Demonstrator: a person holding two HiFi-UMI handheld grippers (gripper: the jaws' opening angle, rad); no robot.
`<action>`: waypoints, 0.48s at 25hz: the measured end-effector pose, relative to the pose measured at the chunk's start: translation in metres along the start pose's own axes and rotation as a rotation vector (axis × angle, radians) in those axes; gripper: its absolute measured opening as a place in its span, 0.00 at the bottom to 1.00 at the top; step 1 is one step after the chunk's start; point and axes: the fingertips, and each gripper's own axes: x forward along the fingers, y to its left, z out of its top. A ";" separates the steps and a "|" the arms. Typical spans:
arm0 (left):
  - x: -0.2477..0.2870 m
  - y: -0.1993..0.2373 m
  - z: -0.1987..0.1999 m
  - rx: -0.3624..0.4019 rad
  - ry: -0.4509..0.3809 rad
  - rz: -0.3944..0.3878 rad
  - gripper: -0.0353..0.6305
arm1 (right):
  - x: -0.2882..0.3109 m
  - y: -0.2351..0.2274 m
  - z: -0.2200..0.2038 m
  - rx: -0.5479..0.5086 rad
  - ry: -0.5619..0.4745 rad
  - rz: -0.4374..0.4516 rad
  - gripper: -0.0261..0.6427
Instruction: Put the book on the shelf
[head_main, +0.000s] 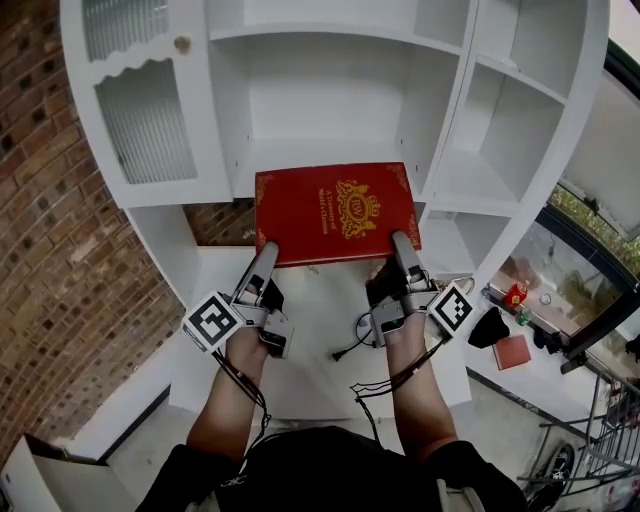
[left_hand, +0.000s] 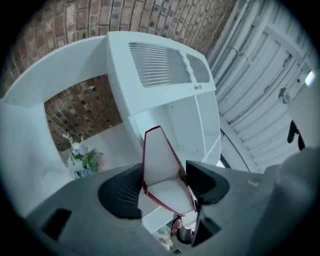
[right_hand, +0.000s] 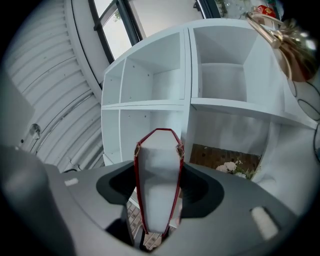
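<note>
Clamping book (head_main: 335, 205) between left gripper (head_main: 266, 250) and right gripper (head_main: 403, 243) jaws, flat, for sliding into shelf (head_main: 300, 110) straight ahead.

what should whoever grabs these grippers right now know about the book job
Left gripper: jaws shut on the near left corner of the red book.
Right gripper: jaws shut on its near right corner.
Book: held flat, cover up, in front of the open middle compartment of the white shelf unit.
Done: book lifted.
To do: set it on a shelf, then open both jaws.
</note>
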 end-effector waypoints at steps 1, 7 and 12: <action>0.003 -0.001 0.003 0.003 -0.003 -0.001 0.47 | 0.002 -0.001 0.000 0.005 0.003 -0.006 0.43; 0.017 0.010 0.019 0.055 -0.022 0.039 0.47 | 0.018 -0.015 -0.003 0.030 0.014 -0.064 0.44; 0.030 0.015 0.027 0.129 -0.041 0.055 0.47 | 0.030 -0.022 0.003 -0.002 -0.001 -0.088 0.44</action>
